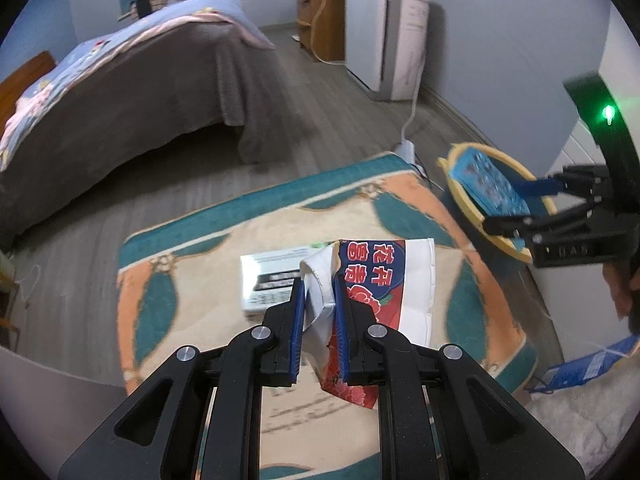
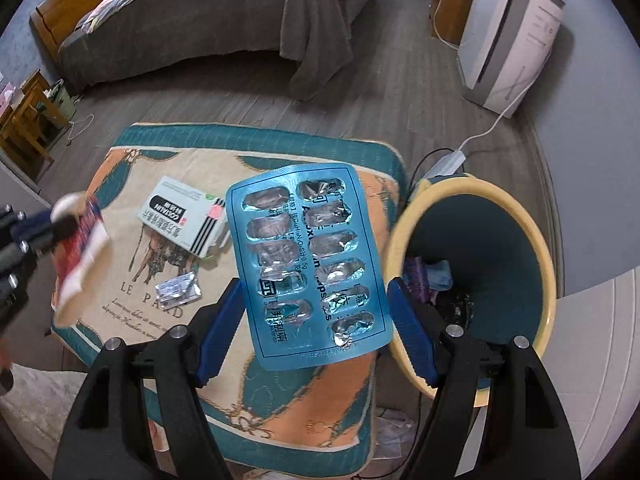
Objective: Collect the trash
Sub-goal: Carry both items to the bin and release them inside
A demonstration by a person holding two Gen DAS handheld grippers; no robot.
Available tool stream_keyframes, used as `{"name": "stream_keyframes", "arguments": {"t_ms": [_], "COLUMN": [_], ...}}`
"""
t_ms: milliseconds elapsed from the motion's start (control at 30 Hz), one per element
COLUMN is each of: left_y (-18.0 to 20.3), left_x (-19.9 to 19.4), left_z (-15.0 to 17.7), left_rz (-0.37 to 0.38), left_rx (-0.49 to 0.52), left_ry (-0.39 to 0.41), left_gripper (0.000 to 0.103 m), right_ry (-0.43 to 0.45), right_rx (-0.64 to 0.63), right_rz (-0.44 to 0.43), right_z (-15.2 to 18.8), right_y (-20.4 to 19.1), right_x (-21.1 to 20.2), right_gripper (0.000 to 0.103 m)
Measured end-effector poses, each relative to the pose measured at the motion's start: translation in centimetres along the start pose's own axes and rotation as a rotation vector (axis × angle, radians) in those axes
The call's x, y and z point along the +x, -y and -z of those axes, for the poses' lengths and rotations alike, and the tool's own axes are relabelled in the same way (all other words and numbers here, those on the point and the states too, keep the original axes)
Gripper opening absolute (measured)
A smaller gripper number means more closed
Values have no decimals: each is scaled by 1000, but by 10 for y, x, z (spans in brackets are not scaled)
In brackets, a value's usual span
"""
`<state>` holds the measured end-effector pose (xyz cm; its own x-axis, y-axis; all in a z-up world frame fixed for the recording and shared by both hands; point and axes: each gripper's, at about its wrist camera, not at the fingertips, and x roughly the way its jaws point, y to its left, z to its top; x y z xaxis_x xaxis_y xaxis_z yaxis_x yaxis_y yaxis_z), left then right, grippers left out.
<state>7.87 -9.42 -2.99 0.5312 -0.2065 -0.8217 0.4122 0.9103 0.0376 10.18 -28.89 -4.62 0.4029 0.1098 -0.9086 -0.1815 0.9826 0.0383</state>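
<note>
Crumpled wrapper (image 1: 372,280), empty blister pack (image 2: 308,264)
</note>
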Motion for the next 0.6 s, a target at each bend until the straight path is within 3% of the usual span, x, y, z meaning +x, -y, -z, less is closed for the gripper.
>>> {"name": "stream_keyframes", "arguments": {"t_ms": [367, 600], "left_y": [76, 124], "left_x": [23, 49], "left_z": [-27, -42], "left_rz": [78, 117], "left_rx": [85, 156], "left_ry": [-22, -72], "left_gripper": [16, 16], "right_ry": [40, 77], "right_rx": [116, 323], "right_rz": [30, 56], "right_z": [17, 28], "right_y": [72, 153], "right_x": [-15, -22], "right_gripper": [72, 72]}}
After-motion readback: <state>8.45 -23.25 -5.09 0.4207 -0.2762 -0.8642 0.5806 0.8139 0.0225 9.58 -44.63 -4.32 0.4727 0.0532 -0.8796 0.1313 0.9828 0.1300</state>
